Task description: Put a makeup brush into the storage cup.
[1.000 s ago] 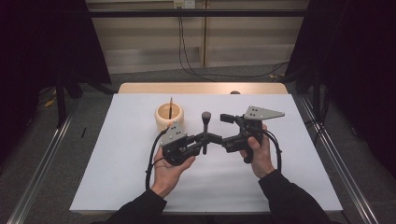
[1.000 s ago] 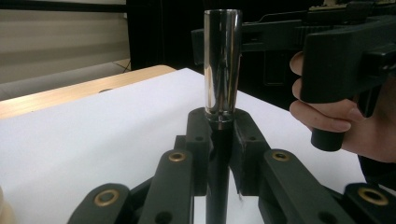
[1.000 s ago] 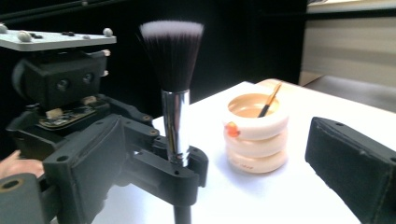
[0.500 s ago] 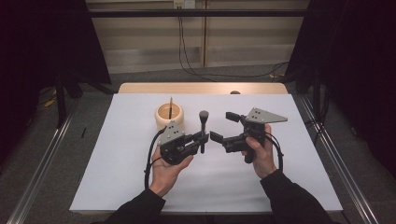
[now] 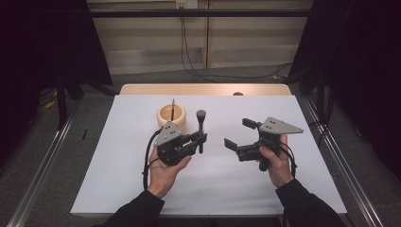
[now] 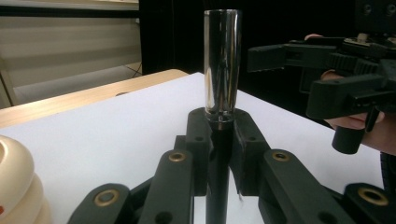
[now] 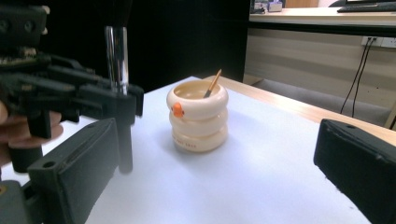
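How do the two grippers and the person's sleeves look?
Both the left gripper and the right gripper are black, with linked two-part jaws and brass-coloured pivot pins. Each carries a grey three-cornered plate and a trailing black cable. The sleeves are dark.

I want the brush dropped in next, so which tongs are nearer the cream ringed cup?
Left. The left tongs, shut on the makeup brush, sit just beside the cream ringed cup; the open right tongs are farther off.

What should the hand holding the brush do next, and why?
Probably carry the makeup brush over to the cream holder and lower it in. The left gripper is shut on its handle, upright, the right gripper is open and apart, and the holder already has one stick.
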Demonstrator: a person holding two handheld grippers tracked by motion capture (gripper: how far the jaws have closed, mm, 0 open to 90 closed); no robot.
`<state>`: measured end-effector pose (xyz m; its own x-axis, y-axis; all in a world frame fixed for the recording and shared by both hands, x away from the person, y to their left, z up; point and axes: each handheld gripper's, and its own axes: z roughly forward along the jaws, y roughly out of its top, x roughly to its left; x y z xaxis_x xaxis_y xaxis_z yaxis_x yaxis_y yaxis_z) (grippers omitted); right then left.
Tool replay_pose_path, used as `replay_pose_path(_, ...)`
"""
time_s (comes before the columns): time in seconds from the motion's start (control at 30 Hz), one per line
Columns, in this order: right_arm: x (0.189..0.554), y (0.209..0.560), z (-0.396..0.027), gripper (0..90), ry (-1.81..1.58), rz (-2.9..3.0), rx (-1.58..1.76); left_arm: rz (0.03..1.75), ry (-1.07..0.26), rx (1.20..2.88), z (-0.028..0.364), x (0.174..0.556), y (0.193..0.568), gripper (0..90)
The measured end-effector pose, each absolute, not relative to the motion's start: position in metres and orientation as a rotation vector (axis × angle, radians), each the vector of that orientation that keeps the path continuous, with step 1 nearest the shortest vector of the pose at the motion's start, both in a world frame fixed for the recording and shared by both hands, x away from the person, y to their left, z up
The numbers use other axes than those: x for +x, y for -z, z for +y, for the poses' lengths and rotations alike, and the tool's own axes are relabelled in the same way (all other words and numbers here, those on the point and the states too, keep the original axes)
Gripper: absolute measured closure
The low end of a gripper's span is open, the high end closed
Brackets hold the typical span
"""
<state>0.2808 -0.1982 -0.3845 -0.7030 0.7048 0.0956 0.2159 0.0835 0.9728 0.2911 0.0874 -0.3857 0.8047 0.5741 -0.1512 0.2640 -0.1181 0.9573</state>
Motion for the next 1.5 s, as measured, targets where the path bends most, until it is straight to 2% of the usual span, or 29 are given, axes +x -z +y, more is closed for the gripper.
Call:
replay_pose_path(0.27, 0.272, 0.392, -0.216, 1.1, -1.590, 1.936, 0.937, 0.638, -0.324, 1.696, 0.099, 0.294, 0.375, 79.4)
replay_pose_path(1.03, 0.241, 0.422, -0.272, 0.9, -1.490, 1.896, 1.083, 0.721, -0.384, 1.659, 0.129, 0.301, 0.361, 79.4)
replay_pose_path(1.5, 0.220, 0.433, -0.290, 1.0, -1.458, 1.858, 1.129, 0.758, -0.425, 1.632, 0.150, 0.314, 0.358, 79.5)
